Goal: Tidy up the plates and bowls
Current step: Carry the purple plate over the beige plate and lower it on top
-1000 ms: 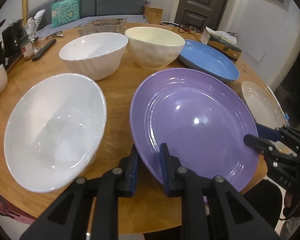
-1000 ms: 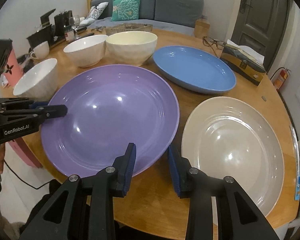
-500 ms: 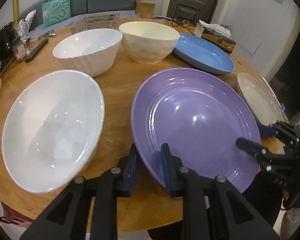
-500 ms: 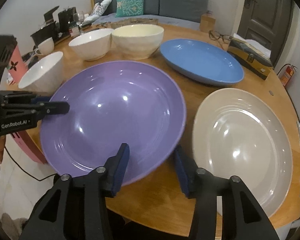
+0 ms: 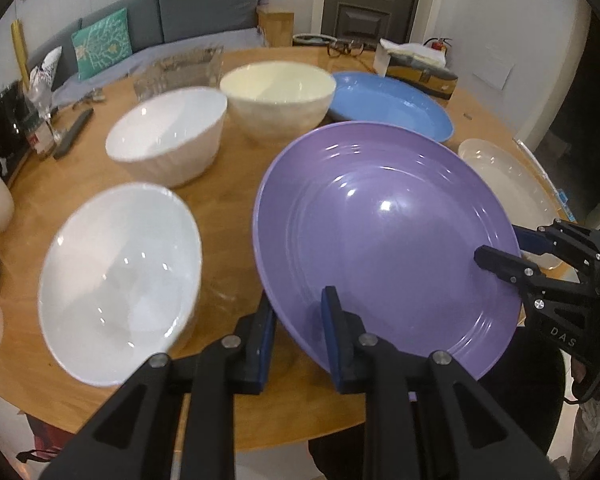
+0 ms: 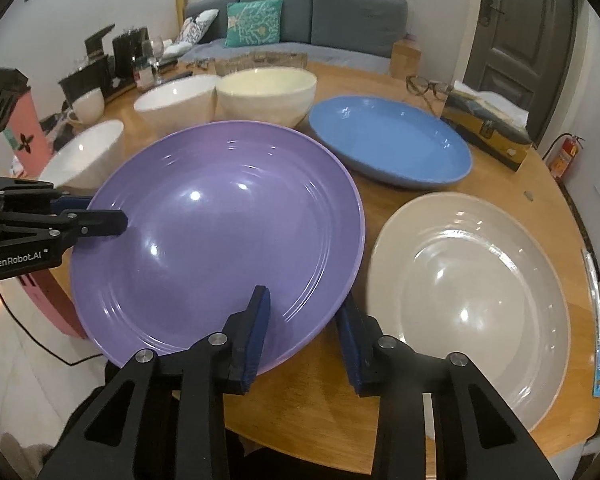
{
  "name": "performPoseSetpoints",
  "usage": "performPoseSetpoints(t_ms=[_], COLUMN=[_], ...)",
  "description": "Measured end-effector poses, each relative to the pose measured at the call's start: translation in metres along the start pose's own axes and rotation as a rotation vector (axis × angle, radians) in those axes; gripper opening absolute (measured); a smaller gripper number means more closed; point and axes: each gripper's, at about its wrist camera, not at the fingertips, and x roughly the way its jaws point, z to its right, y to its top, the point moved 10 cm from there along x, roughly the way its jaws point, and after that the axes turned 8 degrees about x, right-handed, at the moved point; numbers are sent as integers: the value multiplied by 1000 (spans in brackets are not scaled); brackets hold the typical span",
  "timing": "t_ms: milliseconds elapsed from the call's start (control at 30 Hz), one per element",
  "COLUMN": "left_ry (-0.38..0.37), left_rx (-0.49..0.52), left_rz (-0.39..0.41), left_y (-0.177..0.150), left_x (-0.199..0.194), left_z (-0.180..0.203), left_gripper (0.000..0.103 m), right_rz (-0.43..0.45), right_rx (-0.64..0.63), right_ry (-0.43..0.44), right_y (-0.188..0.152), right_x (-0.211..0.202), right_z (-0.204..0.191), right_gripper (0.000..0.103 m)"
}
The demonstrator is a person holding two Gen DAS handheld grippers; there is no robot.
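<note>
**A:** How far along are we?

**B:** Early, I'd say. Nothing is stacked yet. I have the purple plate (image 6: 220,232) clamped at two points on its rim: the left gripper (image 5: 298,316) closed on the edge at about 7 o'clock in its own view, the right gripper (image 6: 302,320) closed on the rim at about 5 o'clock in its view, one finger above the plate and one below. The right jaws were just closing onto it.

**A:** Is it off the worktop (image 5: 236,184)?

**B:** It looks tilted and lifted, though I can't tell whether any edge is touching.

**A:** And the rest?

**B:** The beige plate (image 6: 472,292) sits at 3 o'clock of the purple one, the blue plate (image 6: 388,144) at 1 o'clock. The cream bowl (image 5: 278,96) and two white bowls (image 5: 120,280) each stand alone.

**A:** Anything in them?

**B:** All look empty. My guess is purple goes onto another plate, then the bowls get nested.
</note>
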Motion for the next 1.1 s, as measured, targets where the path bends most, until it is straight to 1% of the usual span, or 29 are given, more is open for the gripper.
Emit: performPoseSetpoints(t_ms=[100,200,400,533,700,800,967,1100], left_ry=[0,-16,-63,-79,-80,-72,-5,14], left_rx=[31,84,170,179,162,150,165,165], left_rz=[21,34,47,51,49,42,53,62], left_y=[14,28,61,75,77,74,74,72], left_x=[-9,-14,-11,1,19,28,27,27], left_z=[7,23,67,98,134,146,152,152], left_gripper=[20,20,21,21,21,21,22,23], right_rz=[32,58,93,98,80,61,32,26], right_rx=[2,16,75,118,171,195,209,215], right_ry=[-11,-37,-110,-162,-227,-242,-248,-256], right_y=[8,14,18,14,1,-9,-19,-20], right_x=[-12,-24,-43,-51,-55,-53,-47,-46], right_z=[6,19,64,100,140,154,161,162], right_gripper=[28,28,28,28,29,29,29,29])
